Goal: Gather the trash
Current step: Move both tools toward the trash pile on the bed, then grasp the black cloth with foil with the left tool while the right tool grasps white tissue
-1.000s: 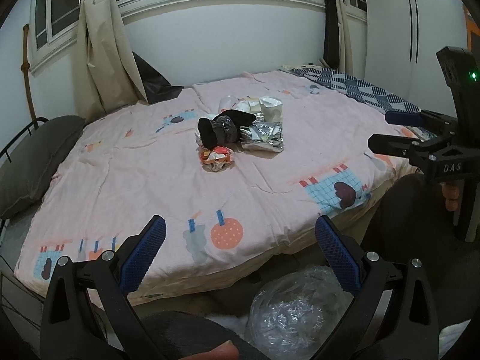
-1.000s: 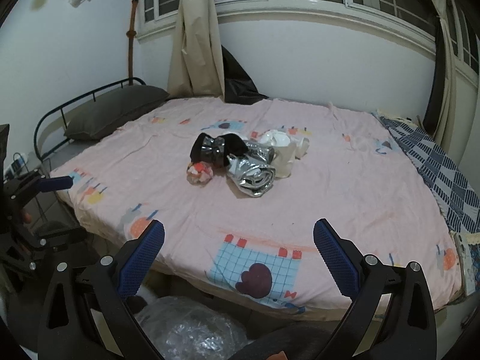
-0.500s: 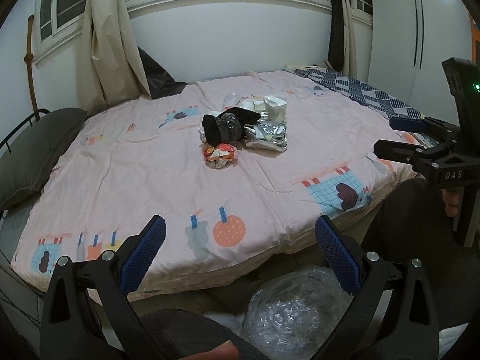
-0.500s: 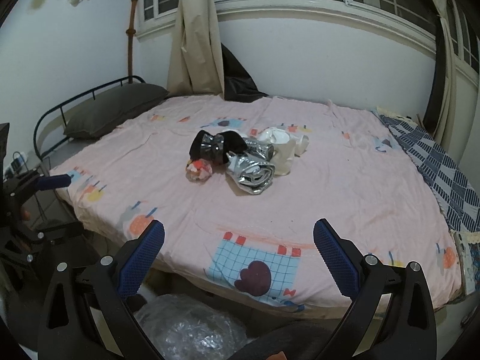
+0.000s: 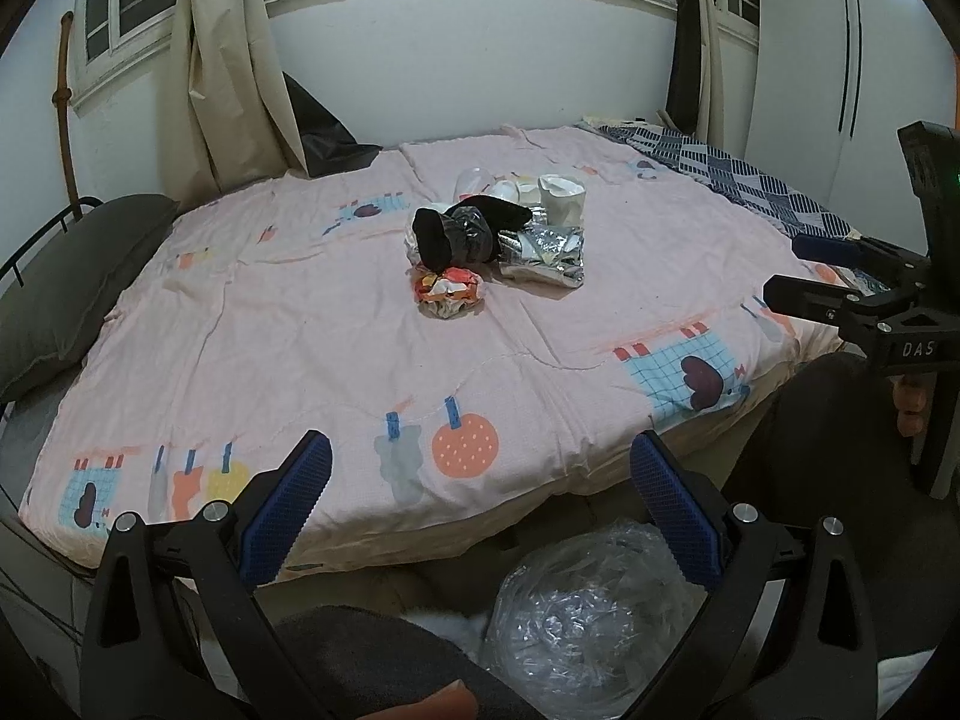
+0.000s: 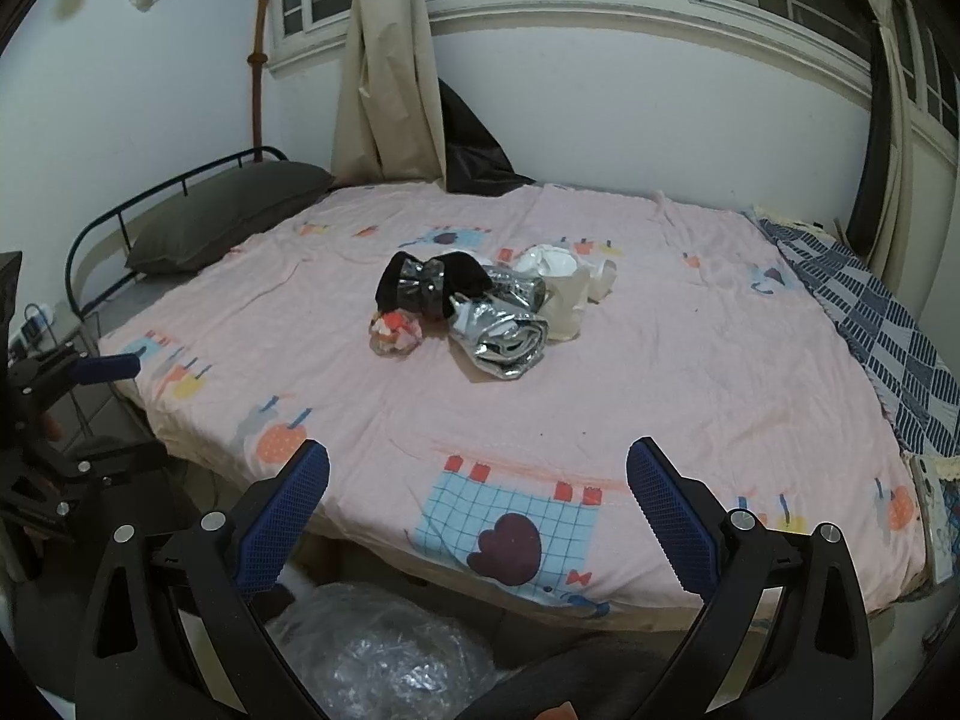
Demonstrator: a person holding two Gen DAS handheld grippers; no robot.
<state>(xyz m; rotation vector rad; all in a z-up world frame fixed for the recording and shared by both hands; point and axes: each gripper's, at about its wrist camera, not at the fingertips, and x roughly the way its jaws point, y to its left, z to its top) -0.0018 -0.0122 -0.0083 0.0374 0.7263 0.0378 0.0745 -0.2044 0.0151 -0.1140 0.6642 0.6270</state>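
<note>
Left wrist view: trash pile is being framed mid-bed (image 5: 300, 312), well apart from both tools. Left gripper (image 5: 480, 501) and right gripper (image 6: 477, 504) are being held wide open, empty. Crumpled wrapper (image 5: 447, 294) and foil bag (image 5: 543, 255) are being judged light, crushable, slippery; pinching at raised folds is advised.
</note>
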